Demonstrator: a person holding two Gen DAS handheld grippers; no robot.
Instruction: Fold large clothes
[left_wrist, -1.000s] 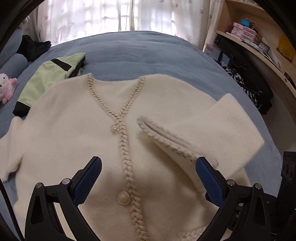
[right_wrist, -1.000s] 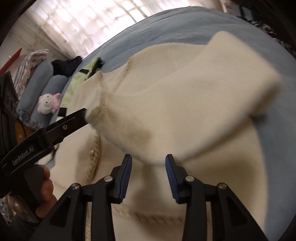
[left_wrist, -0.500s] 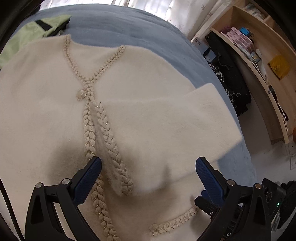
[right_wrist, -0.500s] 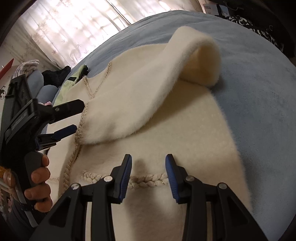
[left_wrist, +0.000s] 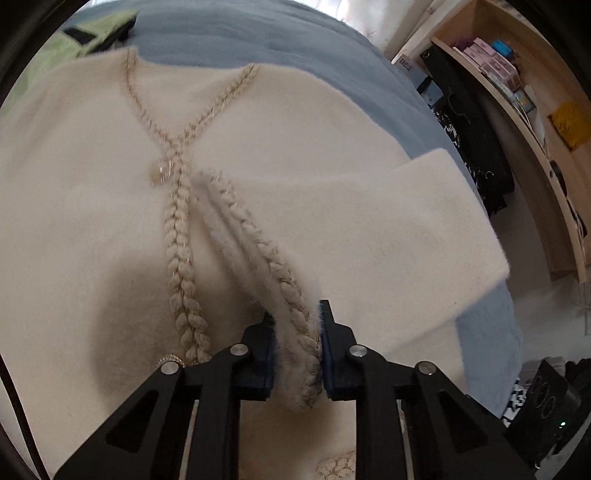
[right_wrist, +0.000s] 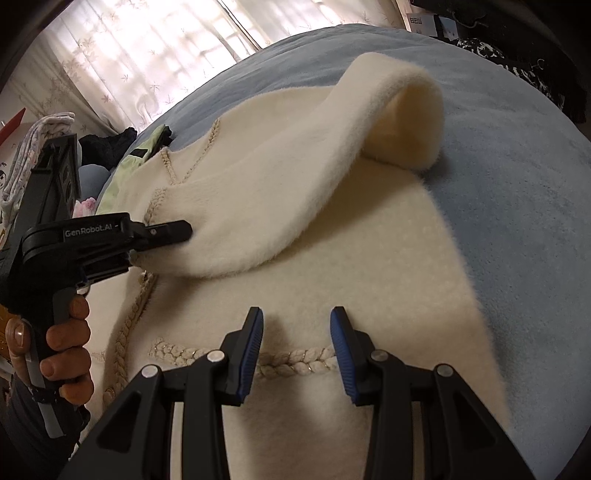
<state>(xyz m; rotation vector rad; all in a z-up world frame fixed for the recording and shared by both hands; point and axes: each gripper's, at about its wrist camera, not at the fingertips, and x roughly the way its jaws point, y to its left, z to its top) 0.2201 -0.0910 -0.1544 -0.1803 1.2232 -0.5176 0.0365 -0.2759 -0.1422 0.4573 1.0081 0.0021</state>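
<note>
A cream fluffy cardigan (left_wrist: 92, 221) with braided trim lies front up on the blue bed cover (left_wrist: 295, 44). Its right sleeve (left_wrist: 369, 229) is folded across the chest. My left gripper (left_wrist: 295, 317) has the sleeve's braided cuff (left_wrist: 284, 280) between its jaws; they are closing and the pads press on it. The right wrist view shows that same left gripper (right_wrist: 162, 236) pinching the sleeve (right_wrist: 295, 166) end, with a hand (right_wrist: 62, 343) on its handle. My right gripper (right_wrist: 297, 321) hovers partly open over the braided hem trim (right_wrist: 295, 360), with nothing between its fingers.
A green and black garment (left_wrist: 85, 40) lies past the collar. At the right are a wooden shelf (left_wrist: 517, 92) with boxes and dark clothes (left_wrist: 469, 122) beside the bed. A pink plush toy (right_wrist: 85, 205), pillows and a curtained window (right_wrist: 147, 55) are at the far side.
The left gripper came down over the sleeve cuff and its wide jaws closed onto it. The right gripper let the sleeve go earlier, drew back toward the hem and has kept still since.
</note>
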